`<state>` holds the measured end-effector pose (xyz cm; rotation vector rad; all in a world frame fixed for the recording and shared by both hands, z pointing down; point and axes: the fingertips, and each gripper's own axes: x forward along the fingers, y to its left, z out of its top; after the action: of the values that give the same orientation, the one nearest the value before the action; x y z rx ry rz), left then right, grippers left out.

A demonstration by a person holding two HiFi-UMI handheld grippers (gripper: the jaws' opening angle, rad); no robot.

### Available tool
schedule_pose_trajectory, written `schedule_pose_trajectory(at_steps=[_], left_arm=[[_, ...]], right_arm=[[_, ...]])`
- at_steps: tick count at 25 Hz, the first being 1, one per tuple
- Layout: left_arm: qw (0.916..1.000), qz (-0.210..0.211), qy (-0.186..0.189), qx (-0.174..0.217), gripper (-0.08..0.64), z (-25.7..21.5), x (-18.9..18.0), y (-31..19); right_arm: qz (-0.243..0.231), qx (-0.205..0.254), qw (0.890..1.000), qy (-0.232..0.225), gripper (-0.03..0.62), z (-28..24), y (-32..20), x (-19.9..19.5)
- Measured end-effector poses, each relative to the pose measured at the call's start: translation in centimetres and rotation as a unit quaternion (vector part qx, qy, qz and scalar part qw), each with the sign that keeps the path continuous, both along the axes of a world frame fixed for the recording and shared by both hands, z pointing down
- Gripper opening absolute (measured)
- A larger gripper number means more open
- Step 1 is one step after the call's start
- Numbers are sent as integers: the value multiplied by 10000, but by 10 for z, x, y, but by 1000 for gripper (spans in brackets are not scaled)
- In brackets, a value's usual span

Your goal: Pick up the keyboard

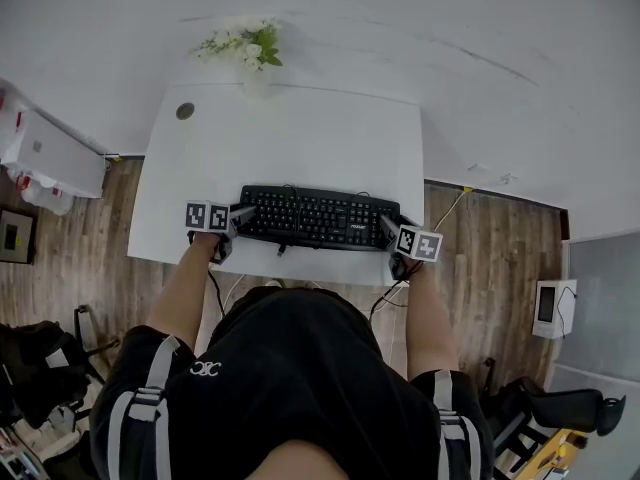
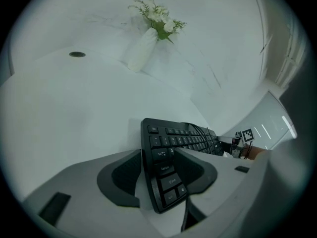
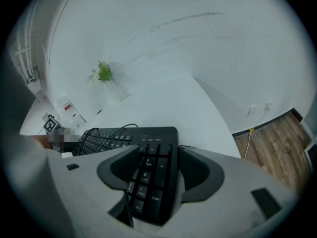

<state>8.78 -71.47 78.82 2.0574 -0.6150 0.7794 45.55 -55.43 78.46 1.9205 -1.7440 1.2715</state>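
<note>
A black keyboard lies across the near part of the white table, its cable looping over the keys. My left gripper stands at its left end and my right gripper at its right end, both angled downward. In the left gripper view the keyboard's left end lies between the jaws of the left gripper, with a strip of table showing beside one pad. In the right gripper view the number-pad end of the keyboard sits between the jaws of the right gripper. Both grippers look open around it.
A white vase of flowers stands at the table's far edge against the wall, with a round cable hole at the far left corner. Wooden floor flanks the table, with a white cabinet at the left and cables hanging off the near edge.
</note>
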Motion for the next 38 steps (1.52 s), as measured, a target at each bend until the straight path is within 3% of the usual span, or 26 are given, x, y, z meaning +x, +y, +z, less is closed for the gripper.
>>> schedule_pose_trajectory(at_steps=[9, 16, 22, 31, 38], left_arm=[[9998, 85, -167, -95, 222, 2, 0, 2], [9998, -159, -65, -141, 207, 1, -1, 2], [9998, -143, -69, 83, 204, -8, -4, 7], [9973, -197, 417, 578, 201, -47, 6, 4], [9869, -267, 926, 1294, 195, -112, 17, -10]], right_arm=[[53, -14, 10000, -75, 256, 0, -1, -1], [61, -235, 9997, 26, 241, 2, -1, -1], [133, -206, 9997, 76, 238, -5, 11, -7], [205, 433, 9975, 528, 235, -60, 7, 4], [344, 1258, 9871, 930, 236, -130, -5, 17]])
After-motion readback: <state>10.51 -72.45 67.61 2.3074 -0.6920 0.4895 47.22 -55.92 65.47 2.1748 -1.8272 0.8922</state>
